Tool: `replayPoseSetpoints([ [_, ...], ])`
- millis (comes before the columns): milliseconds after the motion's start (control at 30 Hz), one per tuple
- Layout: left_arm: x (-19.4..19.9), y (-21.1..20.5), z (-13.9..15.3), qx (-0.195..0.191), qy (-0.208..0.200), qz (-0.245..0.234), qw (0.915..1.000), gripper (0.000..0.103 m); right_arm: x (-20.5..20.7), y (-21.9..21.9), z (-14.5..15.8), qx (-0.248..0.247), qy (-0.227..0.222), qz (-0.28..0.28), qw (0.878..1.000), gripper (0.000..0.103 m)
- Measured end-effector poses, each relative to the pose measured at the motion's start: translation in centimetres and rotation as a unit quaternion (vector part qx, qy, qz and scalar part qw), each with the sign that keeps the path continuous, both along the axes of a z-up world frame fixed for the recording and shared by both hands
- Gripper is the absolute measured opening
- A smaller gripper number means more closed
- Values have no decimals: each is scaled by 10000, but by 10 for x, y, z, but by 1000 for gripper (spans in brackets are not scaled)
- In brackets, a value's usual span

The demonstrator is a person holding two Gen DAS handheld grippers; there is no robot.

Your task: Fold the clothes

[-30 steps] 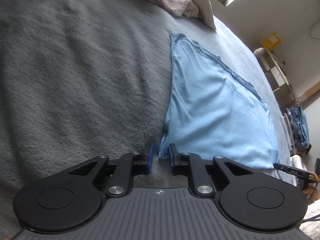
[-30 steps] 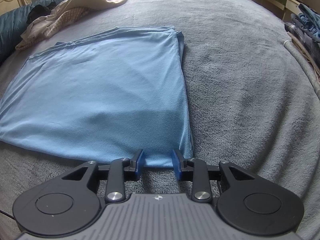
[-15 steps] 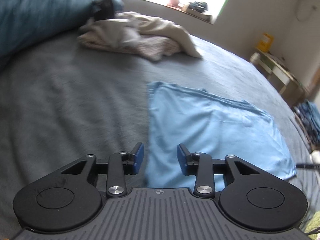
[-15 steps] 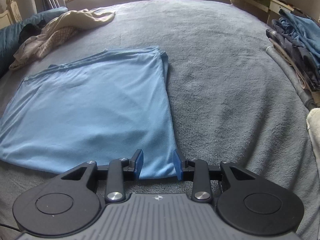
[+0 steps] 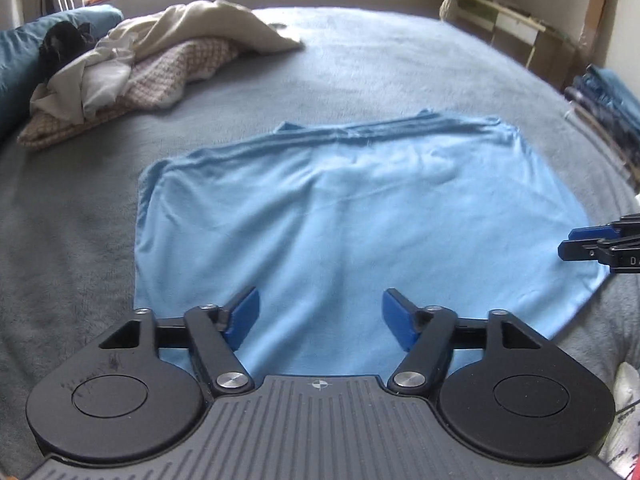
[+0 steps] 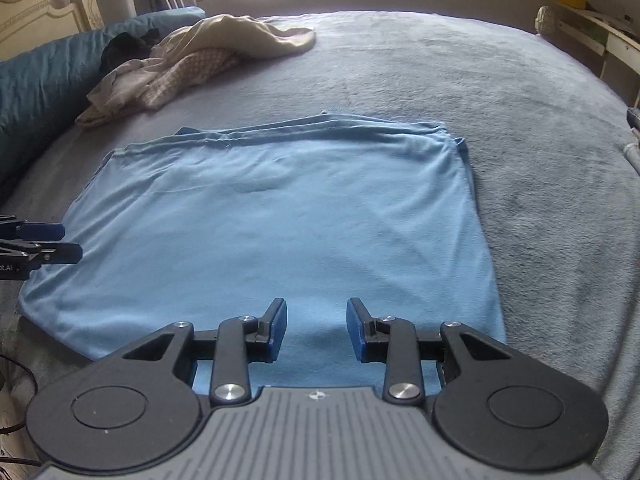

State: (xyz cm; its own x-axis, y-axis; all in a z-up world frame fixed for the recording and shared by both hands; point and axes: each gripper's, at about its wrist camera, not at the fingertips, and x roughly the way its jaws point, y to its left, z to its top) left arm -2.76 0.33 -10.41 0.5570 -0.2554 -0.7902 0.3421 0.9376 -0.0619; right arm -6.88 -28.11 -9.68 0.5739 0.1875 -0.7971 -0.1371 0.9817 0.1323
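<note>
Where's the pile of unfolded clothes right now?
The pile of unfolded clothes sits at the far left of the grey bed in both wrist views, against the teal pillow, beyond the light blue garment.

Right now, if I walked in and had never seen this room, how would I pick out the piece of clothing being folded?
Start at the big grey bed. Near its foot edge, just ahead of both grippers, lies a light blue garment, spread flat in a rough square. Unlike the crumpled beige and white pile of clothes near the dark teal pillow, it is smooth, one colour and lies alone.
</note>
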Motion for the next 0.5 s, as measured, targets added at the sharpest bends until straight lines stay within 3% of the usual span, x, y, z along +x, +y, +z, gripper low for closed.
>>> replayPoseSetpoints([
  [100, -3, 0, -11, 46, 121, 124, 9998, 77, 2, 6, -10, 124, 132, -64, 9998, 35],
  [233, -2, -1, -20, 35, 410, 216, 9989, 96, 3, 12, -18, 118, 215, -51, 9997, 35],
  [500, -3, -4, -26, 74, 584, 363, 9976, 102, 4, 12, -18, 160, 217, -110, 9996, 35],
])
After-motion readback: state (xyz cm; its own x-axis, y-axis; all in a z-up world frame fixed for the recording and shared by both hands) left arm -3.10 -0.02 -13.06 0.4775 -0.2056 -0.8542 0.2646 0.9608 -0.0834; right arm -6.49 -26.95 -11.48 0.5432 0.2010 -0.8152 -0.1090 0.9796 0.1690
